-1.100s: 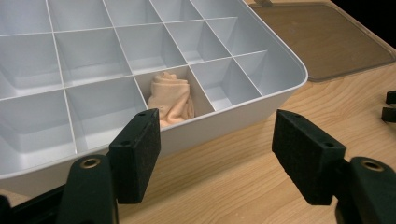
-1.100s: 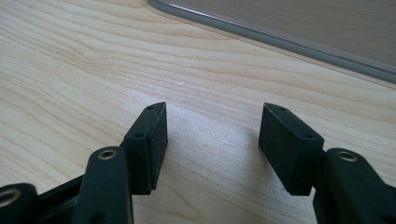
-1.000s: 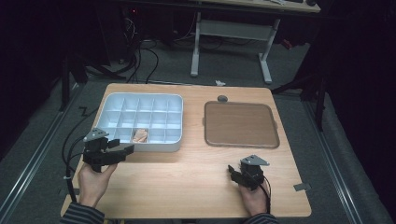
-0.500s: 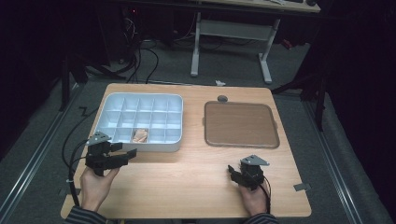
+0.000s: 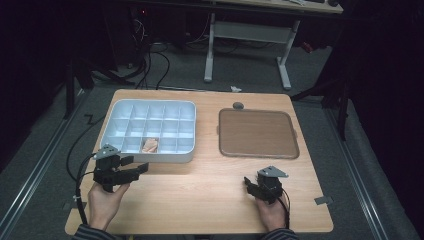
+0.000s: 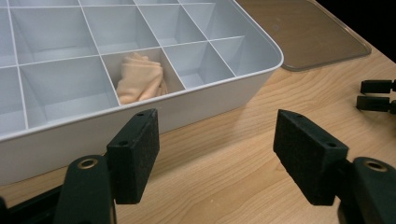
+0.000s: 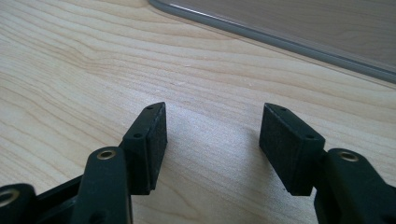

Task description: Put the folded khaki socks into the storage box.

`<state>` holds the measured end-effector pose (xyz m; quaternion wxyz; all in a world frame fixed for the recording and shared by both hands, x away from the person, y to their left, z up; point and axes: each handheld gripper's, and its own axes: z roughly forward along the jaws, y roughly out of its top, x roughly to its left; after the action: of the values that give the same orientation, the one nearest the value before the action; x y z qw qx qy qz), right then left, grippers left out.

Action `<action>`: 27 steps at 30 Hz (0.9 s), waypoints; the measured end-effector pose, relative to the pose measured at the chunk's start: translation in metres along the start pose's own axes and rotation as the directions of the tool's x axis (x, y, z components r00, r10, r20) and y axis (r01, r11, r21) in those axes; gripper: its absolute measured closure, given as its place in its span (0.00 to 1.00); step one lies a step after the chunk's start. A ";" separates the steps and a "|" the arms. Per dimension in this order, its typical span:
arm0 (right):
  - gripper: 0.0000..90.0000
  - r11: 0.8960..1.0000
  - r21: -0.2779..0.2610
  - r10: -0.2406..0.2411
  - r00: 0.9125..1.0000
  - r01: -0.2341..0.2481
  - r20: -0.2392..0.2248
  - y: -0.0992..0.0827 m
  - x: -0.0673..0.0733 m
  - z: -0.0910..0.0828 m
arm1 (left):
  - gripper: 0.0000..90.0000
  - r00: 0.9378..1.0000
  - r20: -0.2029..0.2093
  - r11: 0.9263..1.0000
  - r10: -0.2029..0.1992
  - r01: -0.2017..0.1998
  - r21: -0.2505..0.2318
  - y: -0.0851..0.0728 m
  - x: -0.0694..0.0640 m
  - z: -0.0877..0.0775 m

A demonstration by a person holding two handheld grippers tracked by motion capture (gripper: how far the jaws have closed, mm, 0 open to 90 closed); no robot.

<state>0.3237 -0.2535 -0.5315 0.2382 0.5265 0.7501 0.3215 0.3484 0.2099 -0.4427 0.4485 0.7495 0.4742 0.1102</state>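
A white divided tray [image 5: 116, 113] sits at the table's left, with a folded peach cloth [image 5: 150, 145] in one front-row compartment. To its right lies a flat brown lid [image 5: 257, 133]. My left gripper [image 5: 136, 164] hovers just in front of the tray's near wall, open with nothing between its jaws. The left gripper view shows the gripper [image 6: 217, 135], the tray wall [image 6: 196, 98] and the cloth [image 6: 139, 79] just beyond. My right gripper [image 5: 248, 184] rests low near the front right, open and holding nothing. In its own view the gripper [image 7: 212, 121] stands over bare wood, short of the lid's edge [image 7: 280, 44].
A small dark round object [image 5: 238, 105] lies at the table's far edge behind the lid. Cables trail off the left side to the floor. A desk frame [image 5: 250, 37] stands beyond the table. The other gripper's jaws [image 6: 376, 95] appear at the right of the left gripper view.
My left hand and gripper have drifted slightly back toward the table's near edge, away from the tray. The right gripper has stayed put.
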 end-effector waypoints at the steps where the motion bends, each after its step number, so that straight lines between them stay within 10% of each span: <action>1: 0.46 1.000 0.000 0.002 1.000 -0.002 0.000 0.000 0.000 0.000 | 0.35 1.000 -0.001 1.000 0.000 0.000 0.000 -0.001 0.000 0.001; 27: 0.46 1.000 0.001 0.003 1.000 -0.003 0.000 0.000 0.000 0.000 | 0.35 1.000 0.028 1.000 -0.005 0.005 0.028 -0.016 -0.007 0.018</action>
<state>0.3236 -0.2533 -0.5314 0.2372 0.5278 0.7496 0.3214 0.3454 0.1964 -0.4632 0.4449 0.7560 0.4712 0.0919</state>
